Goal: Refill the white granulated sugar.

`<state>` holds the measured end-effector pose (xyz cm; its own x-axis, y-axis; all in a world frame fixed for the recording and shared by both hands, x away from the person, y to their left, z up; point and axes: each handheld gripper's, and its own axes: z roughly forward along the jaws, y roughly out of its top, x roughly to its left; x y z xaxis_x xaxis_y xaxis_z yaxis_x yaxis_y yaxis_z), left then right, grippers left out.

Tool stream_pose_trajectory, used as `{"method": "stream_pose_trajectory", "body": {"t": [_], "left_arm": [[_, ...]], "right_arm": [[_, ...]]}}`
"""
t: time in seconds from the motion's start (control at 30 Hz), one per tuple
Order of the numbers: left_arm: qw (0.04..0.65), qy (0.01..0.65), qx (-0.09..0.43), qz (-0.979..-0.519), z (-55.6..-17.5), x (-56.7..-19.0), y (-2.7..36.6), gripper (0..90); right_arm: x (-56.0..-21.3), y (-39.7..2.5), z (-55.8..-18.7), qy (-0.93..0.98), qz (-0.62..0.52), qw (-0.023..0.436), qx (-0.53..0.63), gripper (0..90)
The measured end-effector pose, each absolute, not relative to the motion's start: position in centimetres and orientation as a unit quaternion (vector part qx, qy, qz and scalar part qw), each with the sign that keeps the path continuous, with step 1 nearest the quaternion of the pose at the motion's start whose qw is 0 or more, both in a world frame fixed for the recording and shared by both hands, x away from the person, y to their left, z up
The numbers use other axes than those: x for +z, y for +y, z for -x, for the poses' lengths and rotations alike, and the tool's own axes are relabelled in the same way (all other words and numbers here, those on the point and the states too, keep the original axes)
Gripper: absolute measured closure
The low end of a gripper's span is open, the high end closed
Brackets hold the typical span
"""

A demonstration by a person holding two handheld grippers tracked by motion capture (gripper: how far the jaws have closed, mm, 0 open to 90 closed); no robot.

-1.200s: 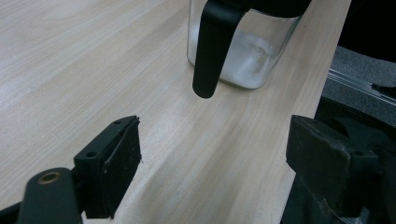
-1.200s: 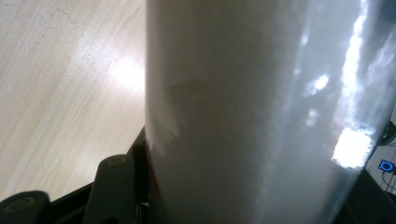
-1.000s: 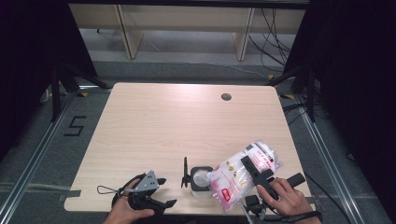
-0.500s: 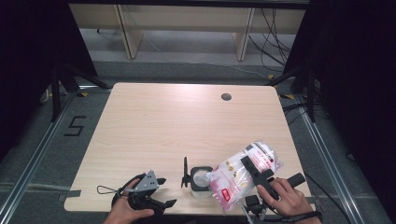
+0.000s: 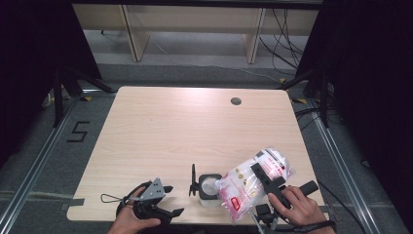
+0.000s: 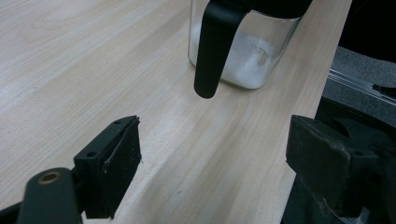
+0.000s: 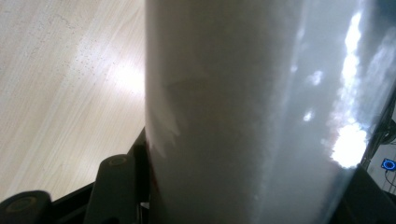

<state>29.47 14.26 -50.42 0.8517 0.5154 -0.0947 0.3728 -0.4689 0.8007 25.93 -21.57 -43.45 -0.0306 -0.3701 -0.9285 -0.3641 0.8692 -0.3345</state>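
A square glass jar [image 5: 207, 189] stands near the table's front edge, its black lid [image 5: 193, 180] swung up on its left. In the left gripper view the jar [image 6: 243, 51] holds a layer of white powder, with a black clasp [image 6: 210, 51] hanging down its front. A clear bag of white powder with red labels [image 5: 251, 183] lies tilted, its lower corner over the jar's mouth. My right gripper [image 5: 267, 178] is shut on the bag [image 7: 243, 112]. My left gripper [image 5: 173, 200] rests left of the jar, open and holding nothing [image 6: 219, 163].
The light wooden table [image 5: 195, 131] has a round cable hole [image 5: 236, 101] at the back right. Both hands sit at the front edge. Dark stands and cables flank the table, and a floor mark "5" [image 5: 78, 131] lies to the left.
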Motion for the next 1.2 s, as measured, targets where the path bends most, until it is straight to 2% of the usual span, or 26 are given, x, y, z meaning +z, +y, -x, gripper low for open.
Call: {"method": "stream_pose_trajectory", "body": {"t": [0.33,0.43,0.47,1.2], "left_arm": [[0.444,0.264,0.080,-0.853,-29.42,-50.43,14.23,17.4],[0.461,0.271,0.072,-0.842,-29.31,-50.55,14.02,17.5],[0.443,0.263,0.080,-0.853,-29.44,-50.43,14.25,17.4],[0.451,0.269,0.074,-0.847,-29.32,-50.41,14.20,17.5]], "right_arm": [[-43.22,-21.44,-25.96,0.715,0.268,0.646,-0.006,46.3],[-43.29,-21.52,-25.88,0.717,0.263,0.645,-0.008,46.3],[-43.32,-21.59,-25.86,0.719,0.258,0.645,-0.005,46.3],[-43.26,-21.60,-25.90,0.718,0.262,0.645,-0.005,46.4]]}}
